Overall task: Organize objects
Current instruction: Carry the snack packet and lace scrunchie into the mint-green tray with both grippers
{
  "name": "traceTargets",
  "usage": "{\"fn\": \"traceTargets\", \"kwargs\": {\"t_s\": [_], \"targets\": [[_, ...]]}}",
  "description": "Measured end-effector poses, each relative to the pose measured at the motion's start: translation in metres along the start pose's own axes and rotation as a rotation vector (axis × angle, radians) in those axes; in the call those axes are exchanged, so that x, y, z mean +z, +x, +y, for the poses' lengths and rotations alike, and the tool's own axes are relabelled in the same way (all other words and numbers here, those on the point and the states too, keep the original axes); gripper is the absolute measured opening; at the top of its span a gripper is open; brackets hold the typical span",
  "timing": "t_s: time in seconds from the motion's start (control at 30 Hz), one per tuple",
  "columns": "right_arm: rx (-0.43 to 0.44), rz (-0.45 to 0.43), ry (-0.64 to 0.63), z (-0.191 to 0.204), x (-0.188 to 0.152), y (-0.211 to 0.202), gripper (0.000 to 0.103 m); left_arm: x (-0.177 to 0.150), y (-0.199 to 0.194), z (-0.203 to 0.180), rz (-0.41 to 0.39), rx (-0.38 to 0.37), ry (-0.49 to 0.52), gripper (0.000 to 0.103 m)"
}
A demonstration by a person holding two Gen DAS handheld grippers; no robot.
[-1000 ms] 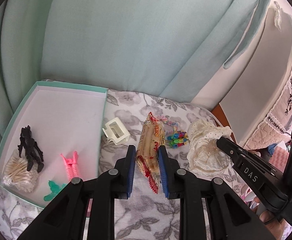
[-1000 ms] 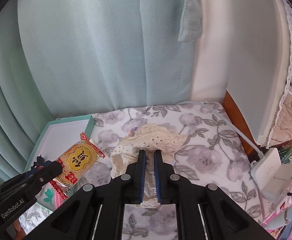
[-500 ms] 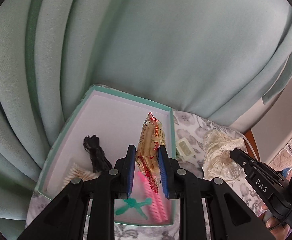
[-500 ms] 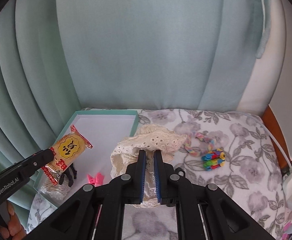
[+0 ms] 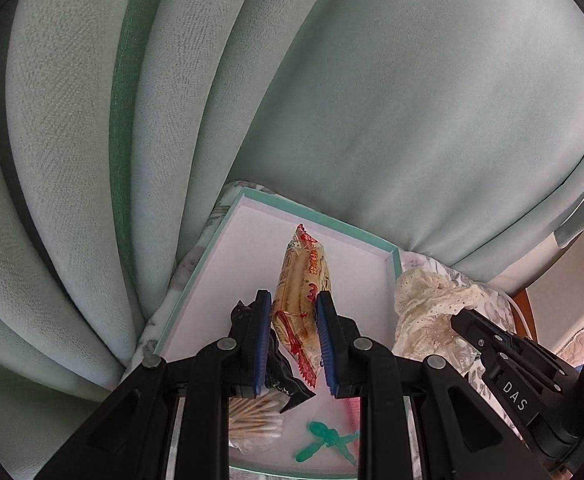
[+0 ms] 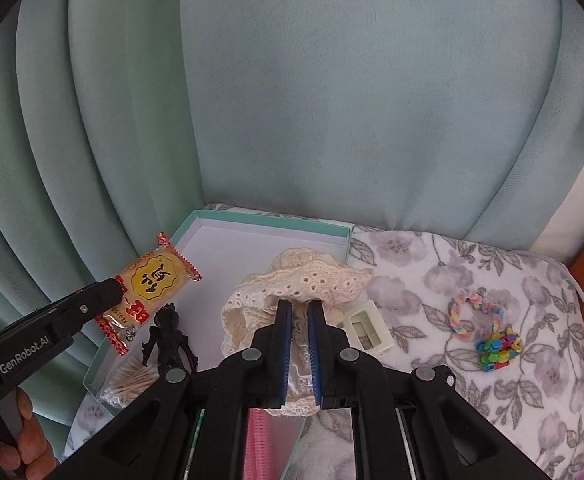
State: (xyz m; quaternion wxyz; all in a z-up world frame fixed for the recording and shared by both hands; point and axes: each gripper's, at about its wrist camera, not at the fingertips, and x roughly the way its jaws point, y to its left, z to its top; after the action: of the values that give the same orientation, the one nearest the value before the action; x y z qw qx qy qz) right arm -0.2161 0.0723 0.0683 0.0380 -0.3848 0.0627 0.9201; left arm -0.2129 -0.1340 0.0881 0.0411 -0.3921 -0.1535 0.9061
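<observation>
My left gripper (image 5: 293, 322) is shut on a yellow snack packet (image 5: 301, 280) with red ends and holds it above the shallow teal-rimmed box (image 5: 208, 256). The right wrist view shows that packet (image 6: 154, 286) at the left, over the box (image 6: 268, 226). My right gripper (image 6: 300, 336) is shut on a cream lace cloth (image 6: 304, 280), raised by the box's right side. In the box lie a black claw clip (image 6: 168, 336), a bag of cotton swabs (image 6: 132, 380), a teal clip (image 5: 324, 440) and a pink comb (image 6: 258, 444).
On the floral cloth (image 6: 432, 264) to the right lie a cream square clip (image 6: 366, 330), a pastel braided band (image 6: 474, 312) and a cluster of bright small clips (image 6: 498, 350). Pale green curtains (image 6: 332, 100) hang close behind. A hand (image 6: 28, 444) holds the left tool.
Both grippers have swung left with their loads. The snack packet went from above the floral cloth to above the box; the lace cloth now hangs at the box's right side.
</observation>
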Motion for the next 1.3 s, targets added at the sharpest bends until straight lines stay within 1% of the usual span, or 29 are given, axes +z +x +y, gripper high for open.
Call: {"fn": "traceTargets", "kwargs": {"t_s": [0.23, 0.43, 0.7, 0.97, 1.07, 1.1, 1.3], "targets": [[0.005, 0.042, -0.022, 0.007, 0.000, 0.026, 0.009, -0.001, 0.017, -0.002, 0.021, -0.002, 0.002, 0.023], [0.012, 0.085, -0.038, 0.014, -0.006, 0.047, 0.009, -0.006, 0.035, -0.003, 0.049, 0.014, 0.009, 0.023], [0.023, 0.130, -0.045, 0.015, -0.015, 0.066, 0.010, -0.011, 0.043, -0.003, 0.079, 0.033, 0.016, 0.023], [0.031, 0.159, -0.034, 0.012, -0.023, 0.072, 0.010, -0.016, 0.051, -0.006, 0.108, 0.050, 0.016, 0.024], [0.040, 0.162, -0.029, 0.012, -0.023, 0.071, 0.010, -0.016, 0.050, -0.007, 0.114, 0.051, 0.011, 0.024], [0.043, 0.161, -0.029, 0.012, -0.024, 0.070, 0.012, -0.016, 0.050, -0.007, 0.115, 0.052, 0.008, 0.024], [0.043, 0.166, -0.029, 0.012, -0.023, 0.065, 0.012, -0.016, 0.048, -0.005, 0.133, 0.060, -0.006, 0.024]]}}
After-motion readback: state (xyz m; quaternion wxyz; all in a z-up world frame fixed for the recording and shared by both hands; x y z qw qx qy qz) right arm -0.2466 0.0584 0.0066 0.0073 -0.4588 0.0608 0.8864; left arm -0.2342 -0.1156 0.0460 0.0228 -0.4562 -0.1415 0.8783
